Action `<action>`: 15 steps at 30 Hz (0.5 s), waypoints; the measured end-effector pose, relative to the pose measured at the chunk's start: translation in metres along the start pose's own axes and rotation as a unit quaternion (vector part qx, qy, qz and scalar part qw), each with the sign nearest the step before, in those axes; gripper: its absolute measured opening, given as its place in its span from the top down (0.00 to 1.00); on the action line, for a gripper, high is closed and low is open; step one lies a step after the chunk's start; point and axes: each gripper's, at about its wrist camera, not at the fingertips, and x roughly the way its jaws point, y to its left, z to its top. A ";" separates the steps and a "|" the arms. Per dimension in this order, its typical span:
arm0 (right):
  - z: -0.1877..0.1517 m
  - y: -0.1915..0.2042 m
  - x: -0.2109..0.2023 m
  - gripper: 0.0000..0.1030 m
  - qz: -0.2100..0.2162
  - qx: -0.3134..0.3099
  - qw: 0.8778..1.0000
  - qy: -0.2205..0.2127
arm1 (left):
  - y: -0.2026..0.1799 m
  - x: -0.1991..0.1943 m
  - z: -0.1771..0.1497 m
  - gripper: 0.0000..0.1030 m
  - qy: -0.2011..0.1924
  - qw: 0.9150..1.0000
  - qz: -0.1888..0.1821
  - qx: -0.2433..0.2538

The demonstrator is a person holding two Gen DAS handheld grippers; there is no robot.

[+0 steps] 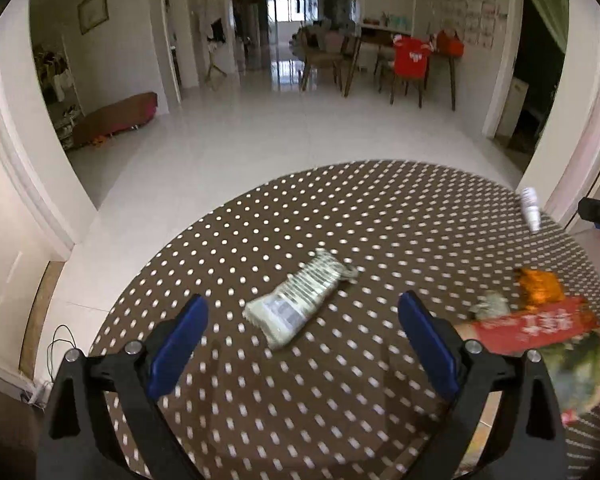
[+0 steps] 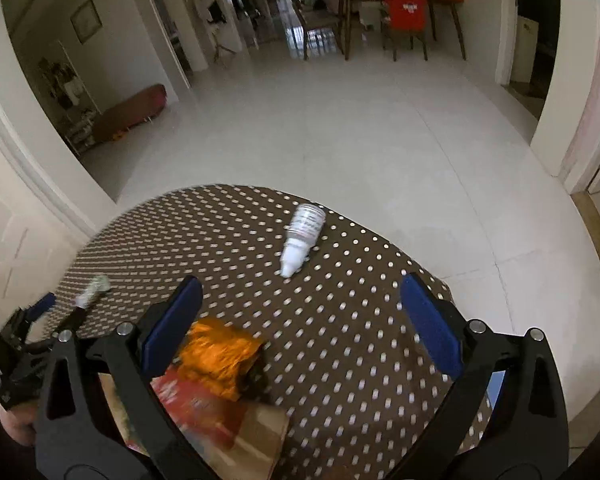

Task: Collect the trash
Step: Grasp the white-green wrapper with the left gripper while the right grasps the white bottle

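A crumpled silver wrapper [image 1: 300, 298] lies on the round brown polka-dot table [image 1: 300, 400], just ahead of and between the fingers of my open, empty left gripper [image 1: 302, 334]. An orange foil wrapper [image 1: 540, 287] [image 2: 220, 354], a small grey crumpled scrap [image 1: 490, 306] and a red-and-green snack bag [image 1: 540, 328] [image 2: 204, 404] lie to the right. A white dropper bottle [image 2: 302, 236] [image 1: 531, 208] lies on its side near the far edge. My right gripper [image 2: 302, 320] is open and empty, above the table between the orange wrapper and the bottle.
The table edge [image 2: 440, 276] drops to a white tiled floor [image 2: 340, 120]. The left gripper shows at the left of the right wrist view [image 2: 32, 320]. A dining table with chairs [image 1: 380, 60] stands far back, and a low bench [image 1: 116, 118] stands by the left wall.
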 end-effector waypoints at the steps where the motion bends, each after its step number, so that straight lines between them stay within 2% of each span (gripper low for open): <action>1: 0.001 -0.001 0.008 0.06 -0.003 -0.001 1.000 0.006 | 0.003 0.008 0.002 0.09 0.007 1.000 -0.002 0.002; 4: 0.008 -0.002 0.032 0.06 -0.009 -0.004 1.000 0.019 | 0.007 0.027 0.007 0.12 0.022 1.000 -0.015 0.015; 5: 0.010 -0.003 0.039 0.06 -0.011 -0.005 1.000 0.021 | 0.007 0.032 0.007 0.22 0.028 0.999 -0.021 0.020; 7: 0.014 -0.004 0.052 0.10 -0.012 -0.008 1.000 0.025 | 0.000 0.034 0.010 0.29 0.028 0.999 -0.028 0.035; 9: 0.019 -0.003 0.063 0.26 -0.012 -0.009 0.999 0.028 | -0.004 0.033 0.011 0.43 0.024 0.998 -0.035 0.044; 10: 0.021 -0.003 0.069 0.27 -0.010 -0.011 0.999 0.031 | -0.006 0.032 0.012 0.49 0.024 0.998 -0.036 0.045; 11: 0.023 -0.001 0.072 0.35 -0.015 -0.020 0.999 0.026 | -0.008 0.031 0.012 0.60 0.024 0.998 -0.037 0.046; 12: 0.026 0.002 0.075 0.49 -0.019 -0.029 0.999 0.024 | -0.010 0.029 0.012 0.71 0.026 0.998 -0.038 0.045; 14: 0.029 0.006 0.078 0.70 -0.014 -0.041 0.999 0.021 | -0.011 0.026 0.013 0.81 0.028 0.998 -0.044 0.033; 15: 0.029 0.007 0.078 0.70 -0.008 -0.041 0.999 0.023 | -0.011 0.026 0.013 0.83 0.030 0.998 -0.049 0.027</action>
